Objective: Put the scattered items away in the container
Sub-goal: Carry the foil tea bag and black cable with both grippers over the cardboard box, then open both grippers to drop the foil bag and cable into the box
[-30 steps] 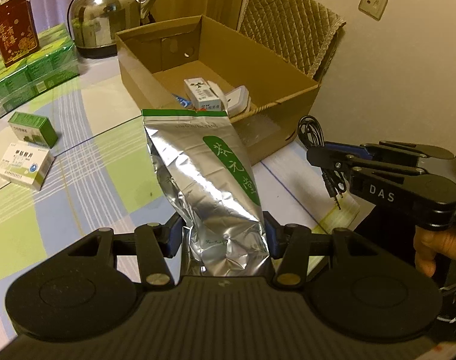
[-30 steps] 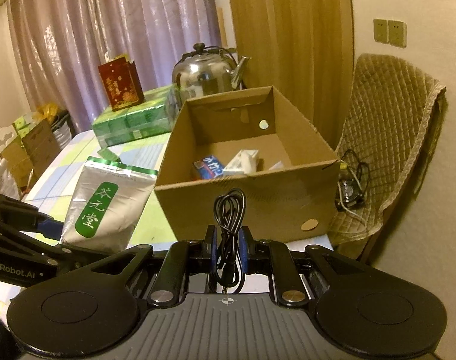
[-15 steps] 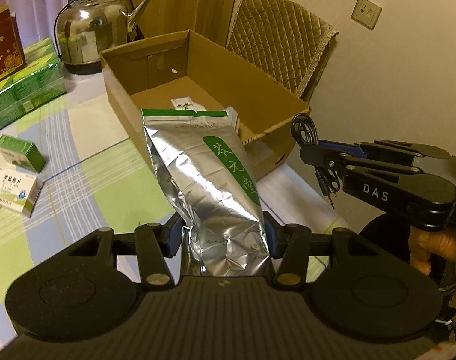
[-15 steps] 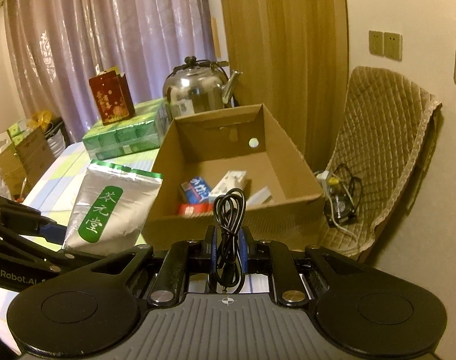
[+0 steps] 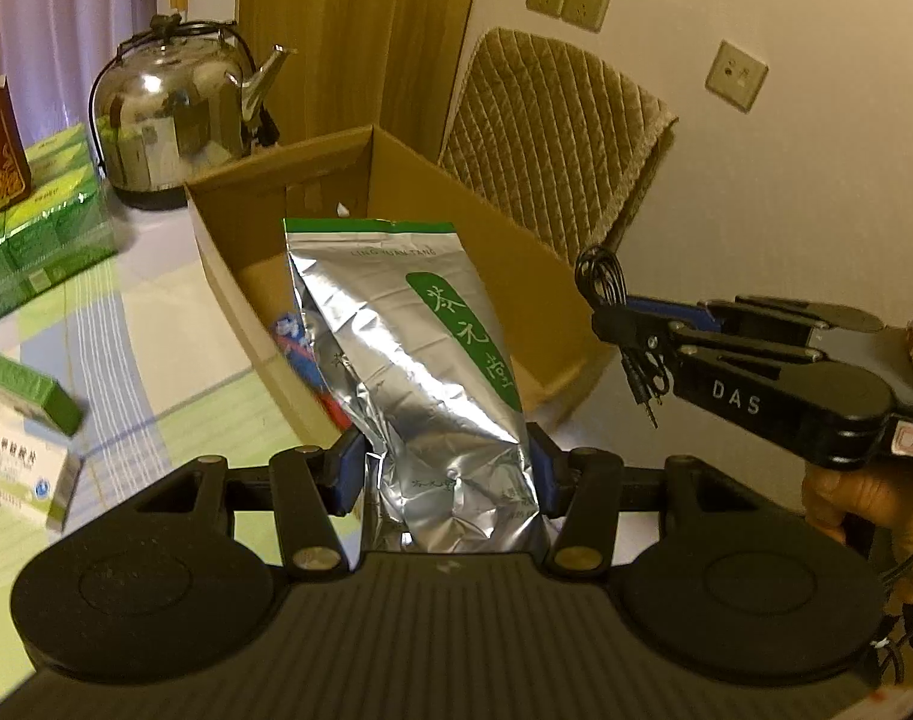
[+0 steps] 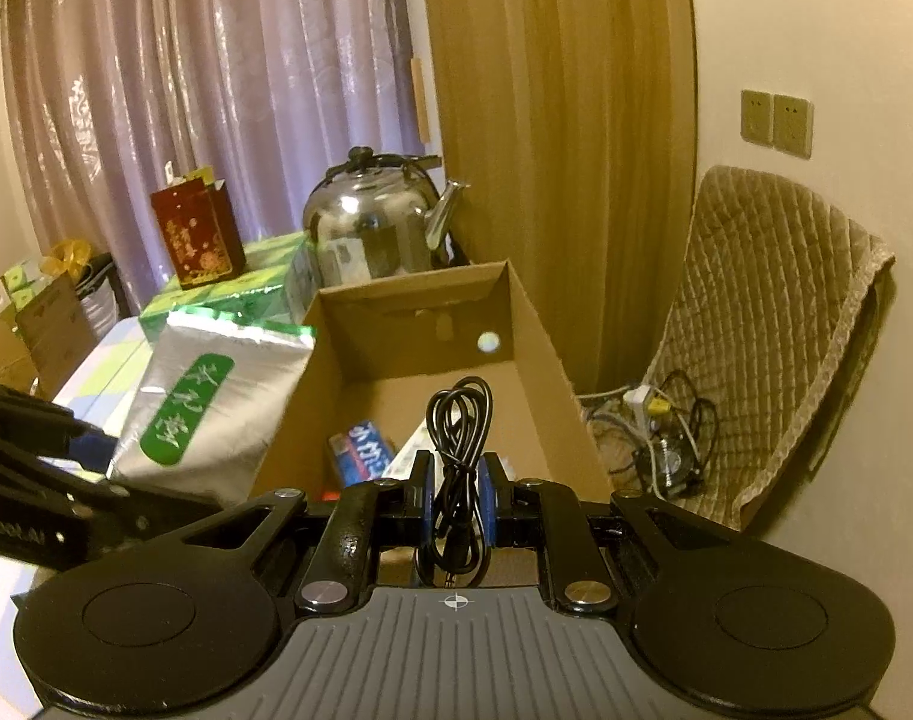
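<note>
Left gripper [image 5: 444, 468] clamps a silver foil pouch [image 5: 420, 354] (green label) over the cardboard box [image 6: 534, 354]; right gripper [image 6: 456, 492] pinches a coiled black cable [image 6: 459, 432]

The foil pouch [image 5: 420, 360] – silver, crinkled, with a green top strip and a green label of white characters – stands upright, its lower end pinched between the left gripper [image 5: 444, 468] pads, its top reaching over the box's near wall. The cable [image 6: 456, 450], a black coiled bundle with a plug hanging at its lower end, is clamped mid-loop by the right gripper [image 6: 456, 480], just over the near edge of the box [image 6: 534, 348]. That brown cardboard box sits open directly ahead of both grippers – inside lie a blue packet [image 6: 363, 453] and a white carton [image 6: 417, 447], low against the near wall.
</note>
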Available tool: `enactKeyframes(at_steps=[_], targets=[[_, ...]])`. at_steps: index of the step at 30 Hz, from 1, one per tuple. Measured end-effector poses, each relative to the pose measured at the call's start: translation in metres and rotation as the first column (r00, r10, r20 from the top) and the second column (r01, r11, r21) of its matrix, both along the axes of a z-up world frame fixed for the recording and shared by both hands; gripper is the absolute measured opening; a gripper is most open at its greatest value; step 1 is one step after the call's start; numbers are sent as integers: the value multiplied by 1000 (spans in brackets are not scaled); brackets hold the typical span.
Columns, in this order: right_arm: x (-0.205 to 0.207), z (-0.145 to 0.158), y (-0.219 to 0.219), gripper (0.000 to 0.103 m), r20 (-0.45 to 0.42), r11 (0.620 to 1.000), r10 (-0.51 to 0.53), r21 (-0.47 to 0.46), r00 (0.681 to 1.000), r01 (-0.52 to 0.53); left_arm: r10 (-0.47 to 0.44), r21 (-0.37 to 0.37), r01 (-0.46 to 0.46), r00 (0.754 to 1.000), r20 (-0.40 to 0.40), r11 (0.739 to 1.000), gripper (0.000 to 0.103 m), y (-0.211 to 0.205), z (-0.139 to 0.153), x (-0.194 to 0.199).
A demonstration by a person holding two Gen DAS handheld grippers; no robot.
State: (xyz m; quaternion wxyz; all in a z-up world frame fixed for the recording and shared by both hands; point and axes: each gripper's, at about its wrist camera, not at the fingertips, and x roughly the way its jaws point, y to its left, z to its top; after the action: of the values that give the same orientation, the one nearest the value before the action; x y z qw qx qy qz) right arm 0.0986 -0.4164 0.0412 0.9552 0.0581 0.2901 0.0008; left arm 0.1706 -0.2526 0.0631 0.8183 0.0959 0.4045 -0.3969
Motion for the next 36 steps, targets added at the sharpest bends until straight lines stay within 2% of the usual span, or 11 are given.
enactKeyframes(at_steps=[9, 18, 23, 28, 31, 36], targets=[[51, 4, -13, 12, 1, 1000, 19, -7, 1000, -19, 11, -33, -11, 1000, 7, 999, 48, -30, 11, 49], [96, -18, -21, 12, -41, 999, 34, -11, 999, -34, 68, -42, -70, 996, -49, 997, 48, -52, -18, 94], [110, -35, -21, 12, -69, 999, 42, -7, 997, -42, 73, -22, -75, 995, -73, 997, 48, -56, -40, 105], [116, -47, -20, 12, -89, 999, 47, -2, 995, -47, 77, 17, -76, 995, -61, 997, 50, -57, -55, 109], [118, -51, -19, 12, -97, 999, 48, -2, 994, -48, 82, 7, -82, 995, -64, 997, 51, -54, -55, 109], [117, -51, -19, 12, -99, 999, 50, 6, 994, -50, 84, -12, -84, 996, -11, 996, 50, -49, -41, 105]])
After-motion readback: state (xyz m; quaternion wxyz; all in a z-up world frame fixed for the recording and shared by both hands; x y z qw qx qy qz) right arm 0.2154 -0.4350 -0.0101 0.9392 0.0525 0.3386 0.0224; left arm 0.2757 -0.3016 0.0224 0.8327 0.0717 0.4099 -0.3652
